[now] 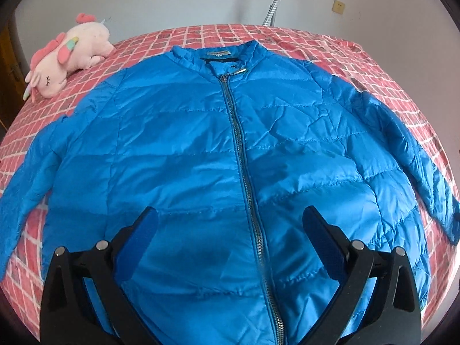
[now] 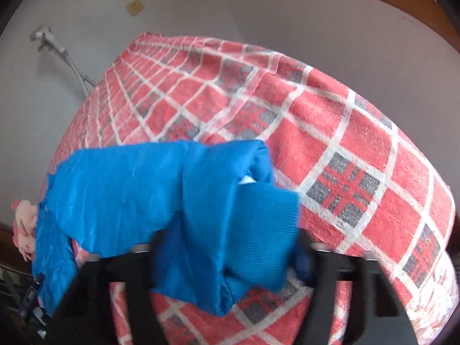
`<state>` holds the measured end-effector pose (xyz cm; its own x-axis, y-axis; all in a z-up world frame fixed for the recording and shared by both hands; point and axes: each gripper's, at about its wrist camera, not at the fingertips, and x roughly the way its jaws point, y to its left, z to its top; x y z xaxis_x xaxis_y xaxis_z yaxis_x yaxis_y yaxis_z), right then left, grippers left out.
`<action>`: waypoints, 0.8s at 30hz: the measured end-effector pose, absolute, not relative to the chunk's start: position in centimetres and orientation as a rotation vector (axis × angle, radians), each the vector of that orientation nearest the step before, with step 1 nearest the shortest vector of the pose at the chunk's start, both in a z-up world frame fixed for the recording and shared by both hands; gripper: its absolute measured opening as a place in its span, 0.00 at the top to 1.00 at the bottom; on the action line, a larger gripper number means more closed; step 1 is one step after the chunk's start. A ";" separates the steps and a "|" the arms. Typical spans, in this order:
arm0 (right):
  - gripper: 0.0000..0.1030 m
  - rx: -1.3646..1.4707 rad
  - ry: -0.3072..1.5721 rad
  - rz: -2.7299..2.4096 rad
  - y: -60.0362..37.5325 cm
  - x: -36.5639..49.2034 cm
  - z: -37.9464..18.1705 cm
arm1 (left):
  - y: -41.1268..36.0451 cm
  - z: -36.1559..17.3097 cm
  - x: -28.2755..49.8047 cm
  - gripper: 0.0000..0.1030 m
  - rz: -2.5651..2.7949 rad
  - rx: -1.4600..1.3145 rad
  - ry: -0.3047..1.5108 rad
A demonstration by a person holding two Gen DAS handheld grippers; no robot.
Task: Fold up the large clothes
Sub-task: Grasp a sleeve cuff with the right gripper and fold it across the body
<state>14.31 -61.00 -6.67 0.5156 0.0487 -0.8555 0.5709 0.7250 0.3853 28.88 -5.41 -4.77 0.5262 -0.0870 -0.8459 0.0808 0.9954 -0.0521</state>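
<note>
A bright blue quilted jacket (image 1: 187,143) lies flat, front up and zipped, on a red checked bedspread (image 1: 258,33), collar at the far side and both sleeves spread out. My left gripper (image 1: 230,210) hovers open over the jacket's lower front, its fingers on either side of the zipper (image 1: 238,149) and nothing between them. In the right wrist view, my right gripper (image 2: 230,238) is shut on the ribbed cuff (image 2: 258,230) of a jacket sleeve (image 2: 129,187). The bunched fabric hides the fingertips, and the sleeve trails off to the left.
A pink plush toy (image 1: 66,57) lies at the bed's far left corner. The bedspread (image 2: 345,132) stretches bare to the right of the sleeve. White walls stand close behind the bed, with a metal hose (image 1: 276,0) and a wall socket (image 1: 338,7).
</note>
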 end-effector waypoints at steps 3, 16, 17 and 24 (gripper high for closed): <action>0.67 0.803 0.943 -0.269 -61.3 14.2 -5.8 | -4.9 -4.9 29.2 0.12 -0.098 -0.028 1.018; 0.70 0.548 0.838 0.092 -46.2 25.5 3.7 | -3.4 -3.6 29.2 0.42 -0.070 -0.051 0.984; 0.70 0.520 0.854 0.116 -44.4 26.9 3.7 | -3.3 -3.5 29.2 0.45 -0.069 -0.052 0.987; 0.70 0.367 0.967 0.283 -33.0 34.0 2.2 | -2.0 -3.4 29.7 0.49 -0.069 -0.063 1.011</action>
